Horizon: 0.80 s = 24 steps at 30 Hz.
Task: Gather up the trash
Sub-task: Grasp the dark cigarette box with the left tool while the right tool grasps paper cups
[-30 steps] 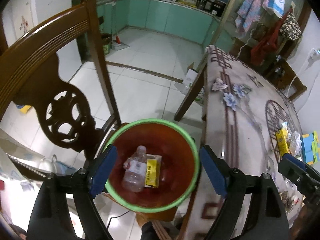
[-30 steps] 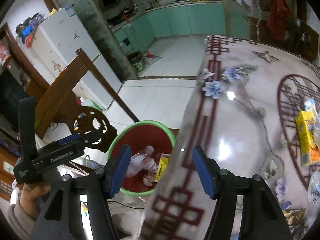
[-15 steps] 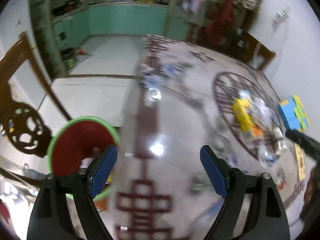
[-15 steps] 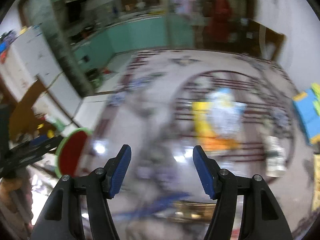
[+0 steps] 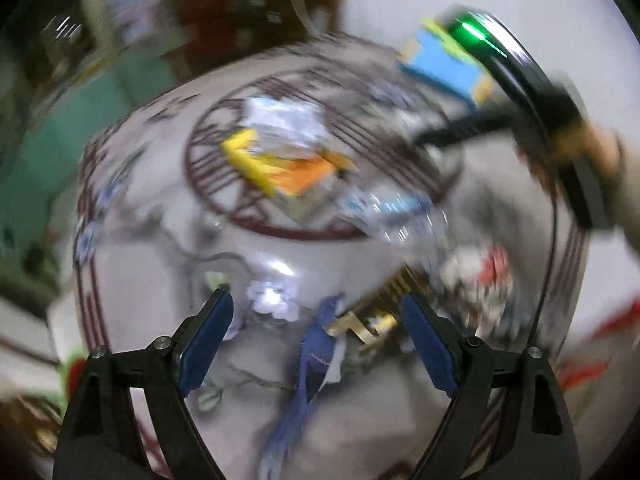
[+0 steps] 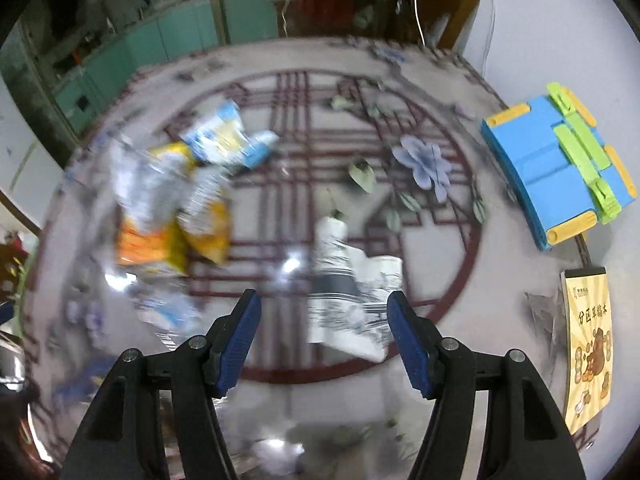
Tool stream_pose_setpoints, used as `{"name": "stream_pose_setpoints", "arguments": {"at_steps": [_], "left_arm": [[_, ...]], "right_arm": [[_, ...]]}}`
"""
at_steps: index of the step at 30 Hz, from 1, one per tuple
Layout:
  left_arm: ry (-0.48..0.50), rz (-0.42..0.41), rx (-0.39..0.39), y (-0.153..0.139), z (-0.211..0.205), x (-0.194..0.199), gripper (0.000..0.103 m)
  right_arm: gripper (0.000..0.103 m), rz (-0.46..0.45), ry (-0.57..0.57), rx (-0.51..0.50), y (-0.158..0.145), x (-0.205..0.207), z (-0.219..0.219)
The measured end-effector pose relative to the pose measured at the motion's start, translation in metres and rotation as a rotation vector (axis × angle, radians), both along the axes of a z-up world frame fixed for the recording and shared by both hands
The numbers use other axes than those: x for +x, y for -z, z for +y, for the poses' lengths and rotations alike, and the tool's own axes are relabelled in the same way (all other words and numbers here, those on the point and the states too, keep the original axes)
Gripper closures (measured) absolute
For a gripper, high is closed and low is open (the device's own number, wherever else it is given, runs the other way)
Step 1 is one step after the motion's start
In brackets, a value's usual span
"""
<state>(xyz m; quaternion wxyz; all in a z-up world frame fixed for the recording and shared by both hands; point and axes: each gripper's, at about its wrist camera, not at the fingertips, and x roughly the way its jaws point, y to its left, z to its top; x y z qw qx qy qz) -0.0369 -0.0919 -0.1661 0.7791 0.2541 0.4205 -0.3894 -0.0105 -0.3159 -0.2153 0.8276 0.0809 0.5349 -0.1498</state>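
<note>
Both views are motion-blurred. My right gripper [image 6: 324, 320] is open and empty above the table, just short of a crumpled white and grey wrapper [image 6: 348, 292]. A heap of yellow, orange and blue-white wrappers [image 6: 184, 200] lies to its left. My left gripper [image 5: 316, 328] is open and empty over the near part of the table, with a gold wrapper [image 5: 372, 312] between its fingers. The same wrapper heap shows in the left wrist view [image 5: 280, 160]. A red and white wrapper [image 5: 480, 276] lies at its right.
The patterned table [image 6: 440, 360] fills both views. A blue, yellow and green box [image 6: 560, 168] and a yellow snack packet [image 6: 588, 348] lie at the right. A wooden chair [image 6: 448, 16] stands beyond the far edge. The other gripper's body [image 5: 532, 92] shows at the upper right.
Both grippers have swung right, away from the red bin with the green rim beside the chair, and now face the trash on the table. Both stay open.
</note>
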Motion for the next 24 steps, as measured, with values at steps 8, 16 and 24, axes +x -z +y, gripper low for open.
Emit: {"name": "stream_pose_setpoints", "arguments": {"at_steps": [8, 16, 24], "left_arm": [[0.082, 0.075, 0.073, 0.031, -0.028, -0.011, 0.016], [0.023, 0.226, 0.066, 0.060, -0.043, 0.001, 0.041], [-0.058, 0.216, 0.009, 0.046, -0.034, 0.001, 0.064]], "right_arm": [[0.075, -0.068, 0.024, 0.123, 0.012, -0.006, -0.022], [0.075, -0.156, 0.010, 0.175, -0.022, -0.004, -0.014], [0.075, -0.195, -0.016, 0.203, -0.041, 0.000, -0.004]]}}
